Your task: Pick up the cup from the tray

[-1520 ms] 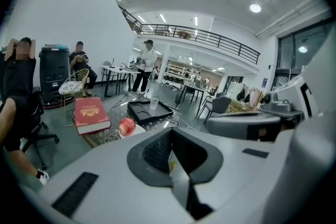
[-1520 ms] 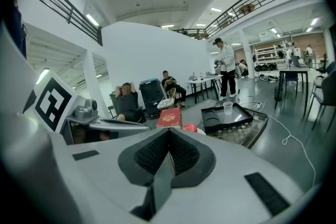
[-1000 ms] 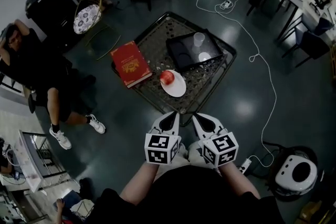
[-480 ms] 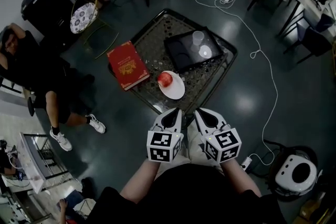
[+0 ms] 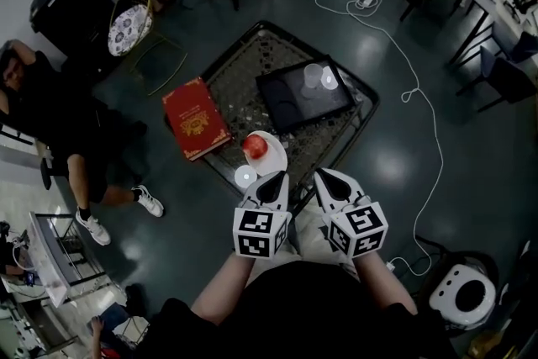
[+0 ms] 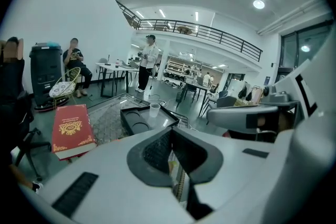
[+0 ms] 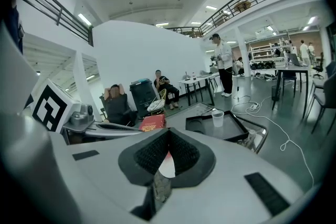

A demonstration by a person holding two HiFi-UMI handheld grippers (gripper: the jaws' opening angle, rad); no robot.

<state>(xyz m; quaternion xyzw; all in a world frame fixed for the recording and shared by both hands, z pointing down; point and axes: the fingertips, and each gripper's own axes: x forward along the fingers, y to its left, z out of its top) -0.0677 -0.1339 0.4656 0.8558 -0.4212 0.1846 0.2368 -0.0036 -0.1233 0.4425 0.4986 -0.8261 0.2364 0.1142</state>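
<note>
From the head view, a black tray (image 5: 286,101) with round recesses holds one clear cup (image 5: 313,76), upright with its mouth up, near the tray's far corner. Nearer than the tray, a white plate (image 5: 273,160) carries a red apple (image 5: 255,146).

In the left gripper view, the left gripper (image 6: 170,132) has its ribbed jaws together and empty. The cup stands vertical in the tray ahead.

In the right gripper view, the right gripper (image 7: 167,132) has its jaw tips meeting on nothing, short of the tray.

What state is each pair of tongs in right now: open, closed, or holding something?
Left tongs: closed, holding nothing.
Right tongs: closed, holding nothing.
</note>
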